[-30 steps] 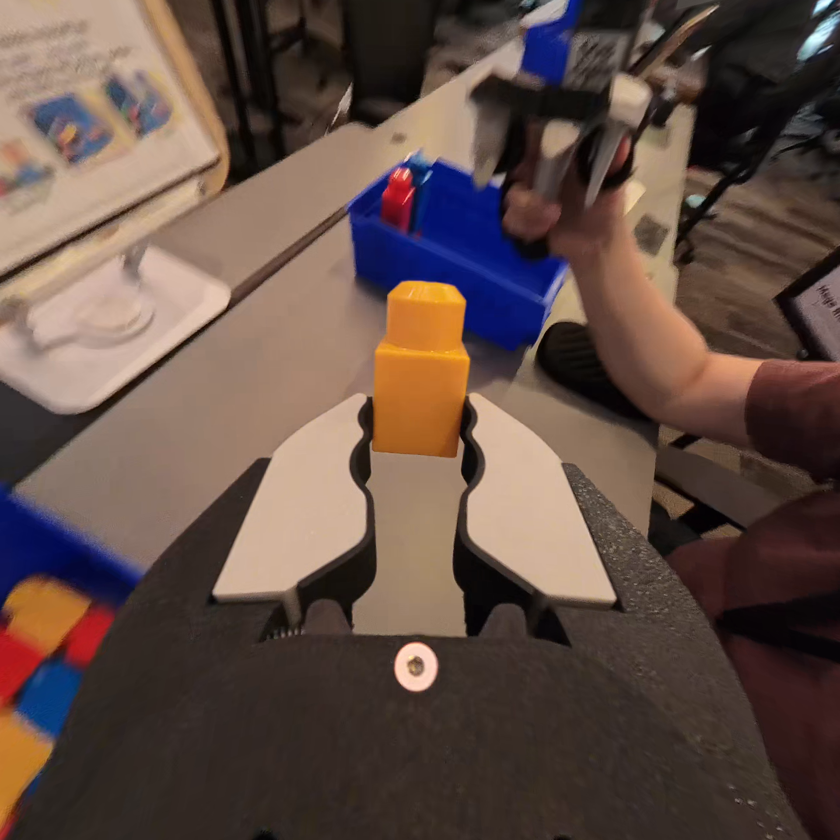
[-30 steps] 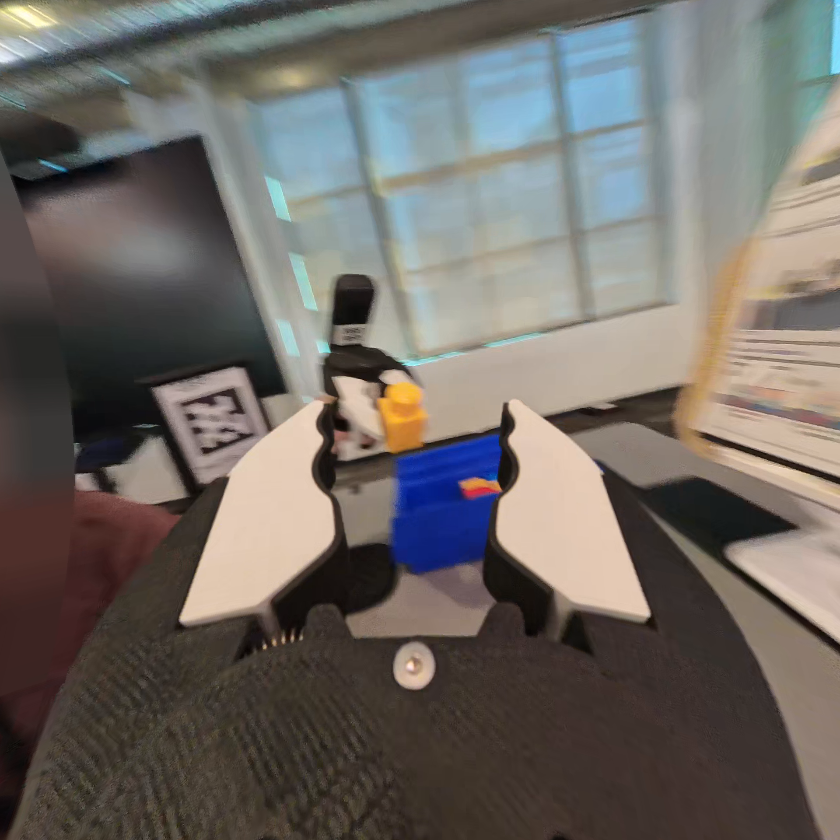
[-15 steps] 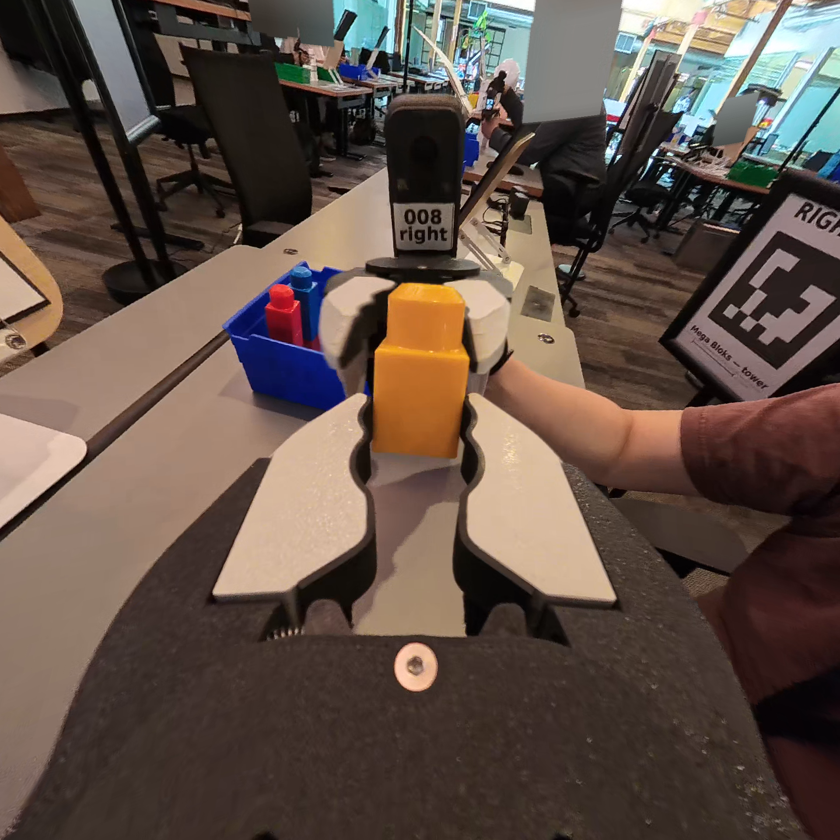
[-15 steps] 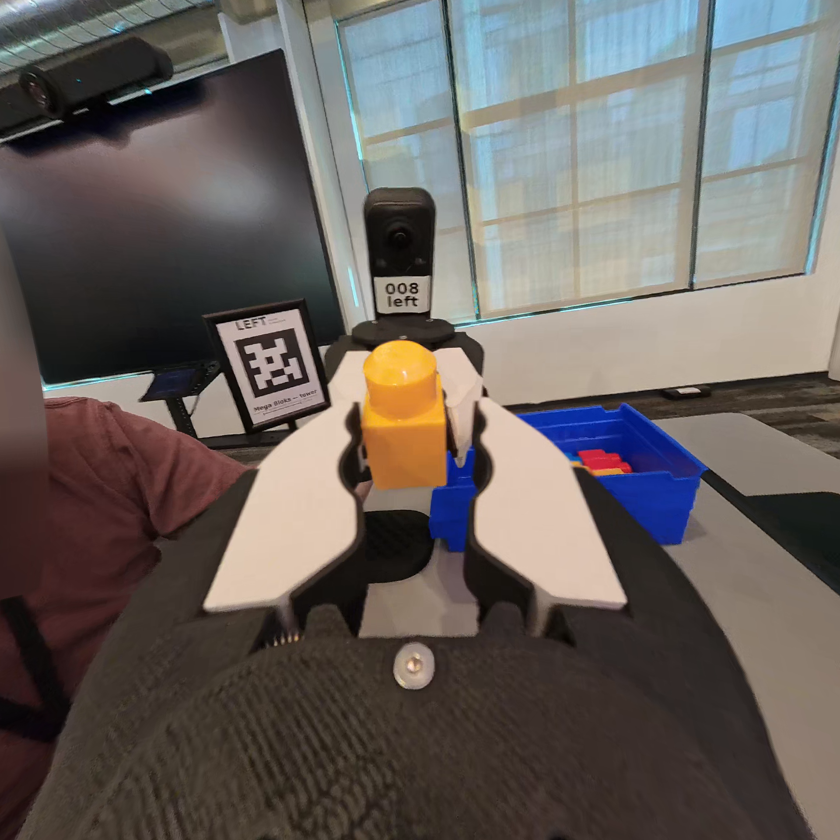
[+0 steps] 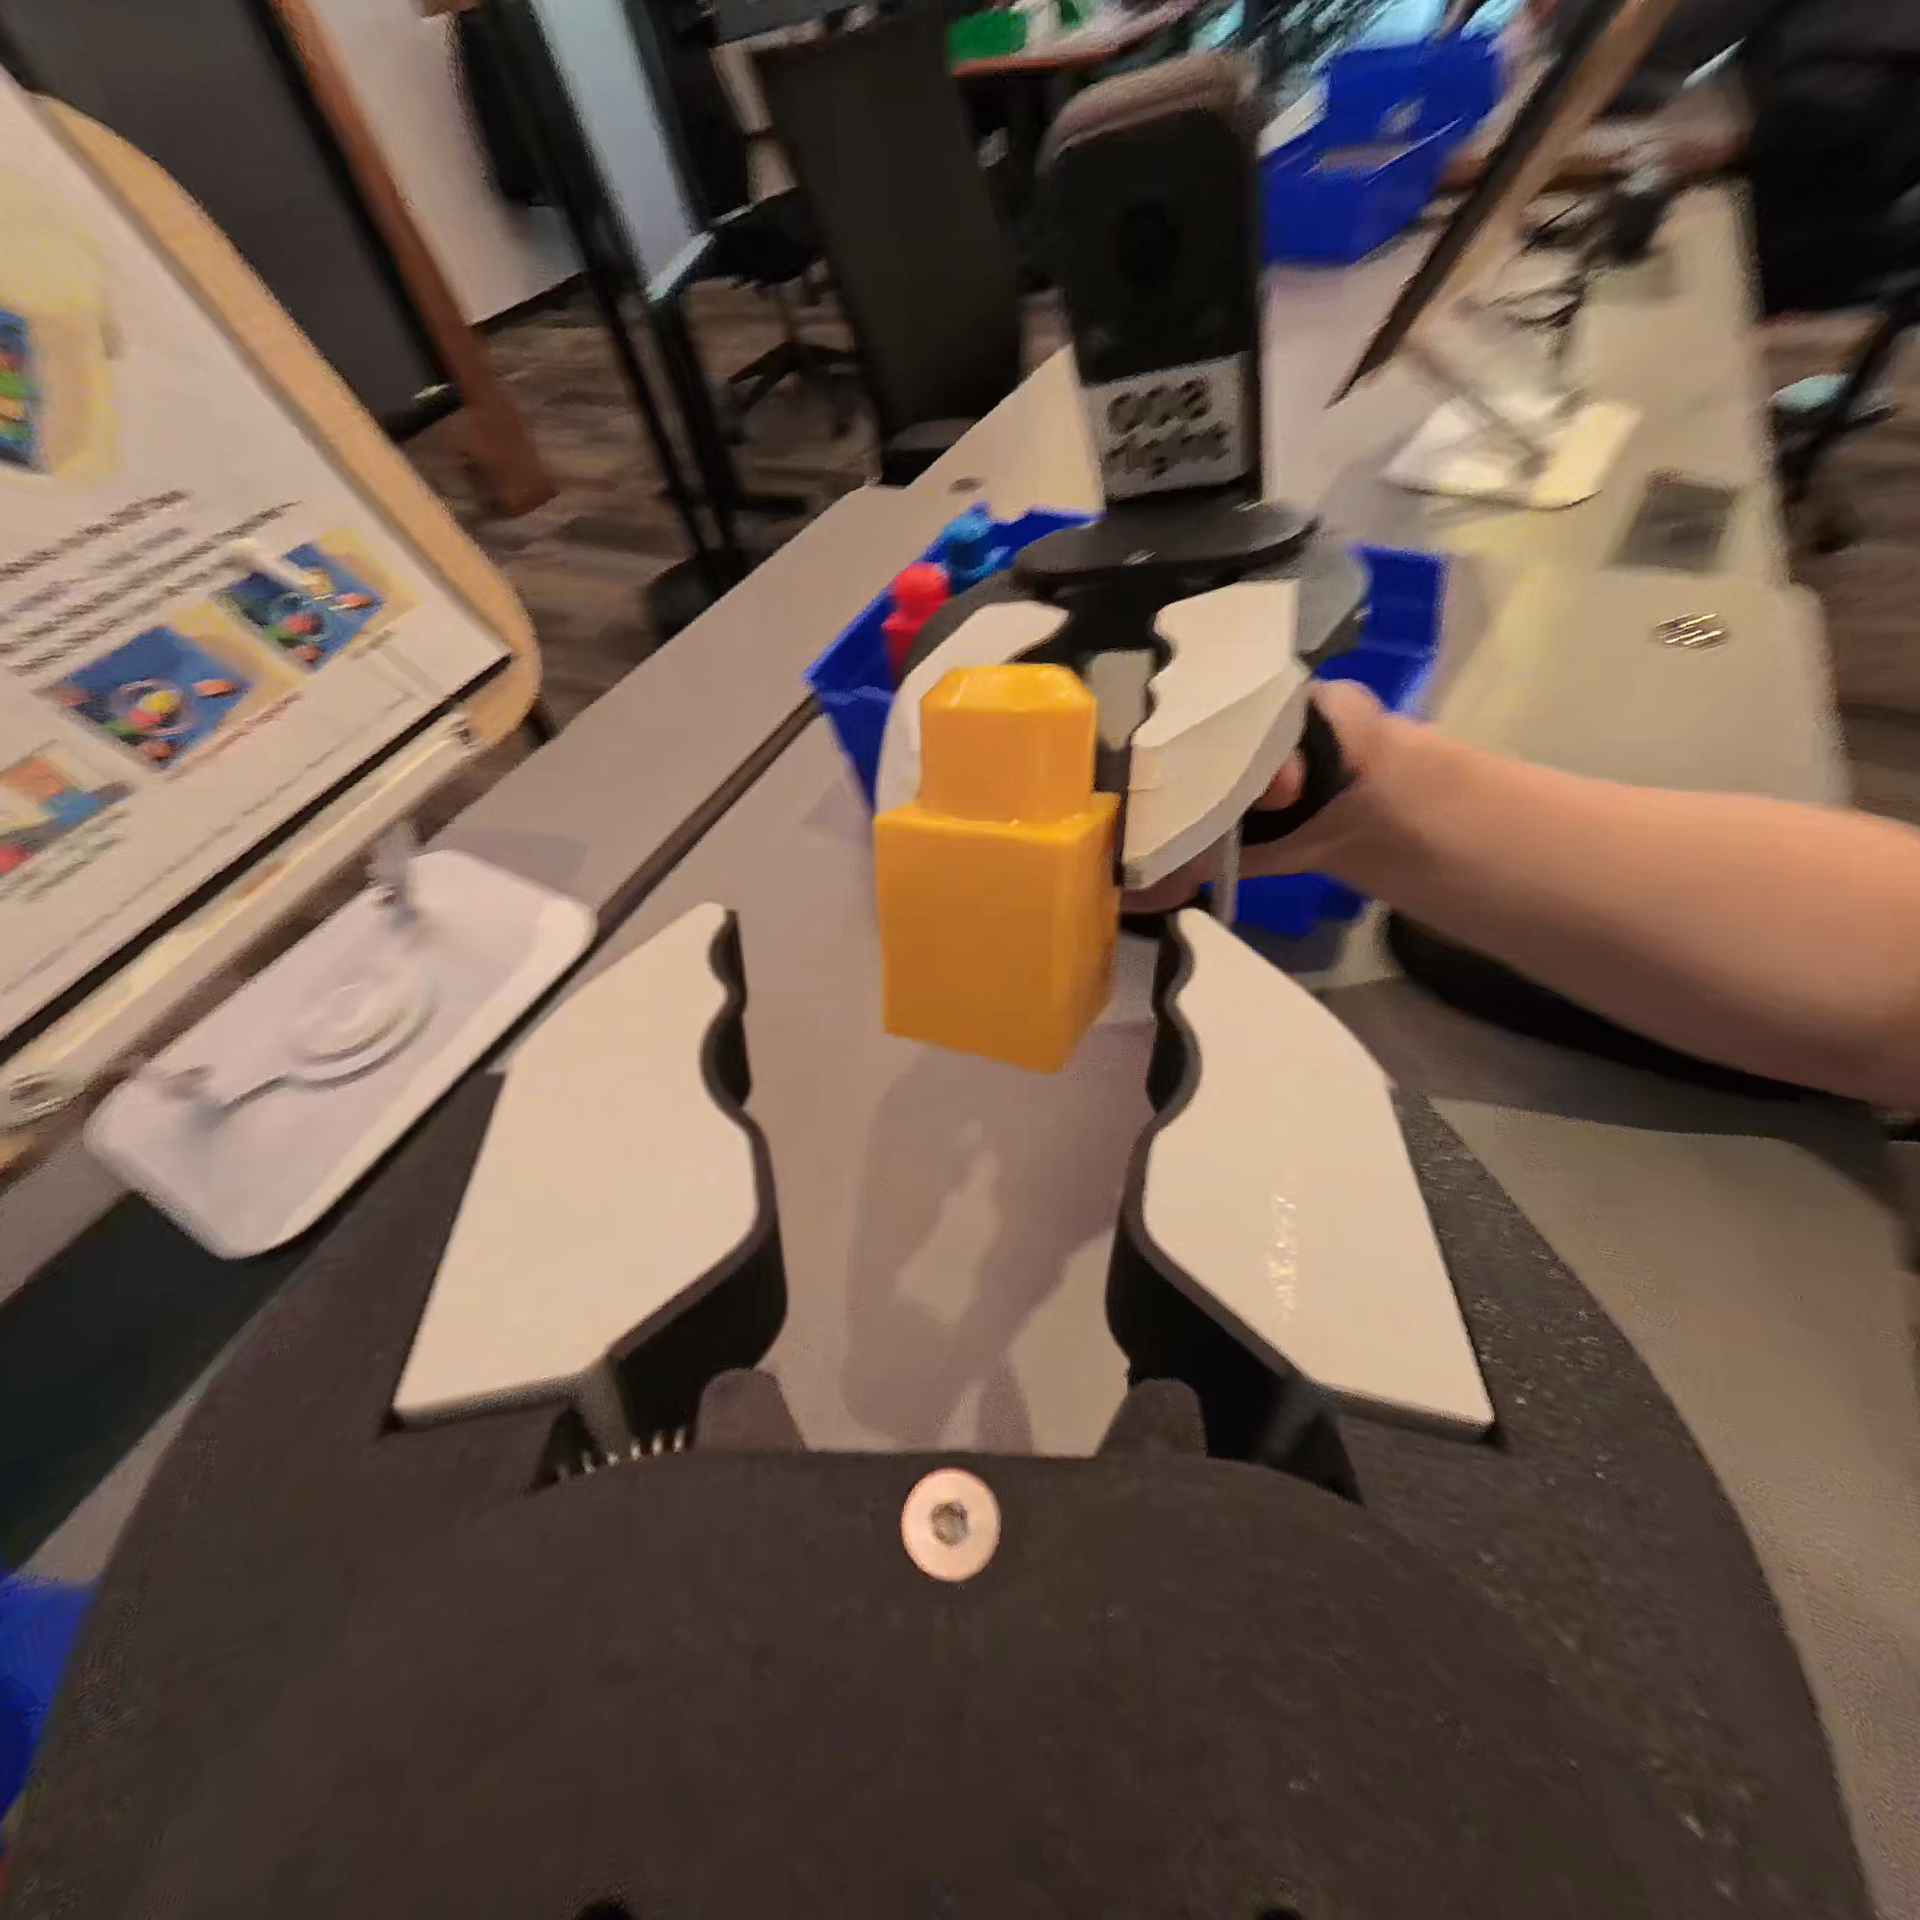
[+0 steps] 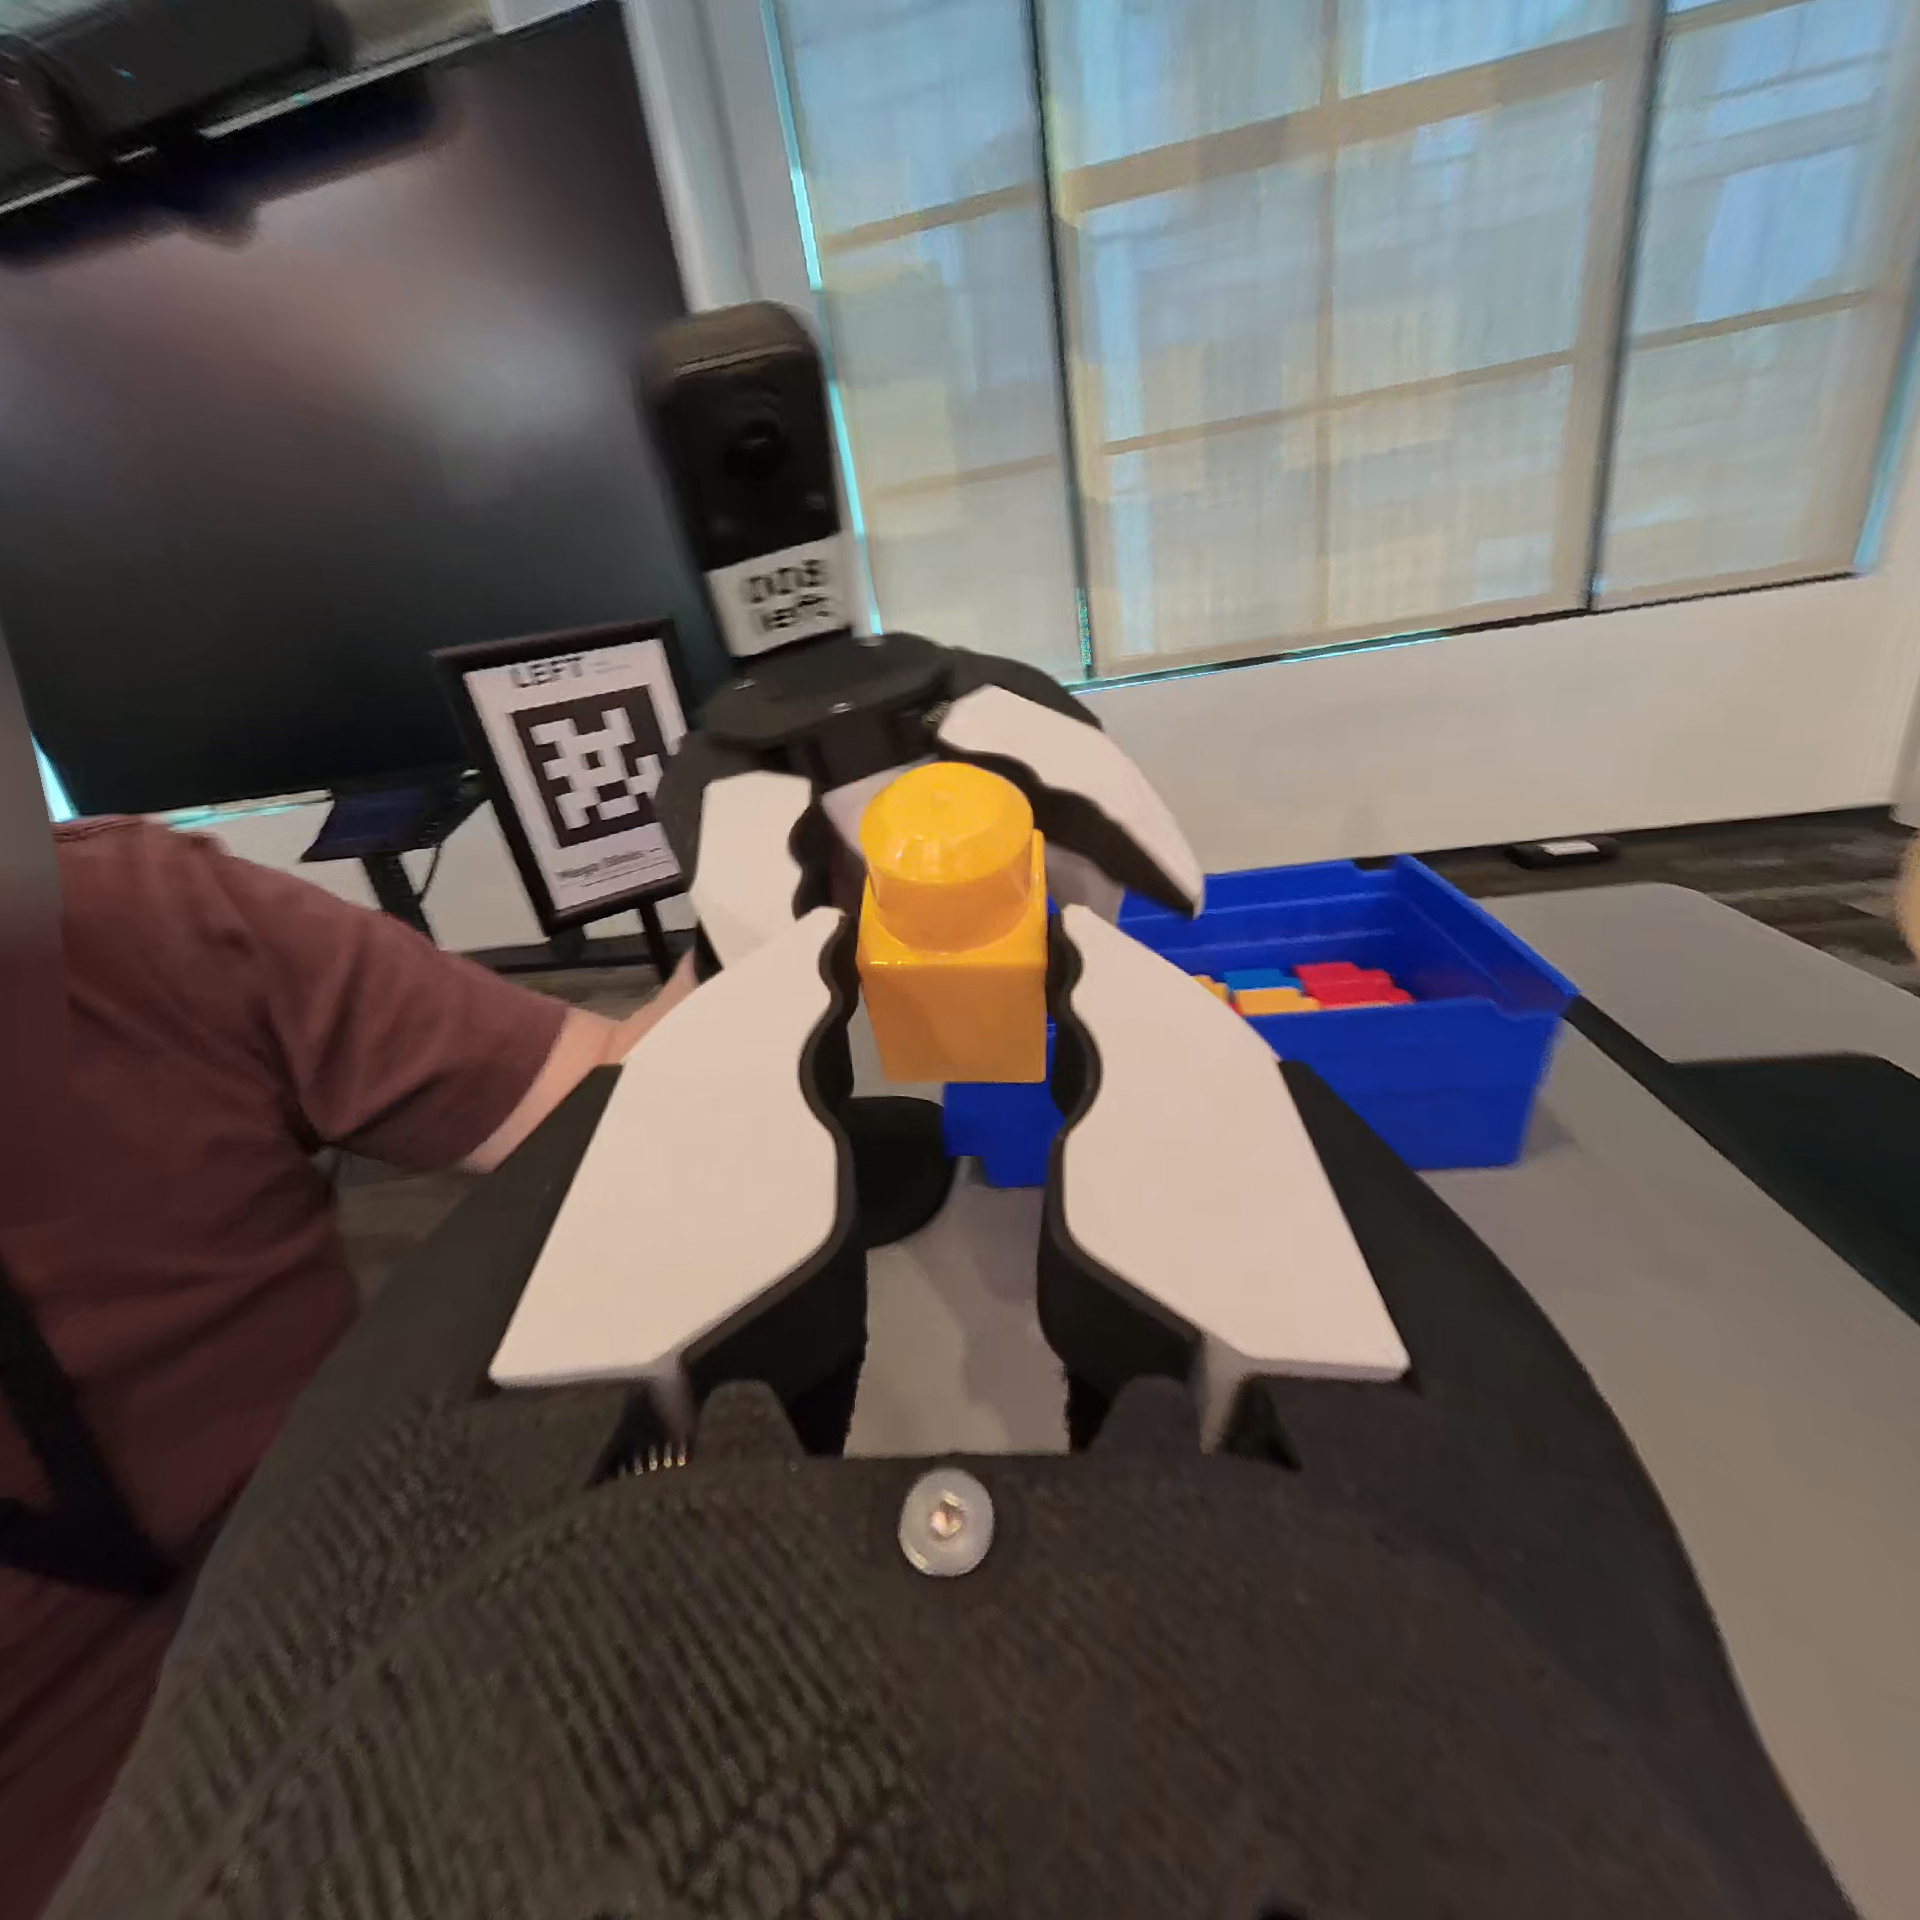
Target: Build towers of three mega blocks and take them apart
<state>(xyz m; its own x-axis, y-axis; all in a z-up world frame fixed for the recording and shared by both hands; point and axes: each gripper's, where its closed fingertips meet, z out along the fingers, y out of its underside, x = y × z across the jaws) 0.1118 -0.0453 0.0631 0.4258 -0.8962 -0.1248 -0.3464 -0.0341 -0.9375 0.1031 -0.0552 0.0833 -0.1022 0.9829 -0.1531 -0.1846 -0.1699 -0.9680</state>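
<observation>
A yellow mega block (image 5: pixel 997 883) hangs above the grey table (image 5: pixel 665 790), slightly tilted. My right gripper (image 6: pixel 951 925) is shut on it, with both pads pressed on the sides of the block (image 6: pixel 951 956). In the left wrist view the right gripper (image 5: pixel 1101 686) shows behind the block. My left gripper (image 5: pixel 951 925) is open, its fingers (image 5: pixel 644 1091) spread wide and clear of the block on both sides. In the right wrist view the left gripper's fingers (image 6: pixel 1081 790) stand open beyond the block.
A blue bin (image 5: pixel 1392 644) behind holds a red block (image 5: pixel 914 613) and a blue block (image 5: pixel 971 535). Another blue bin (image 6: pixel 1455 1060) holds several loose blocks (image 6: pixel 1309 987). An instruction board (image 5: pixel 208 520) on a white base (image 5: pixel 343 1029) stands at the left. A person's arm (image 5: pixel 1558 883) reaches in. Left and right tips are no more than a few centimetres apart.
My right gripper came in from the far bin and closed on the yellow block. My left gripper, which held the block, opened and let it go.
</observation>
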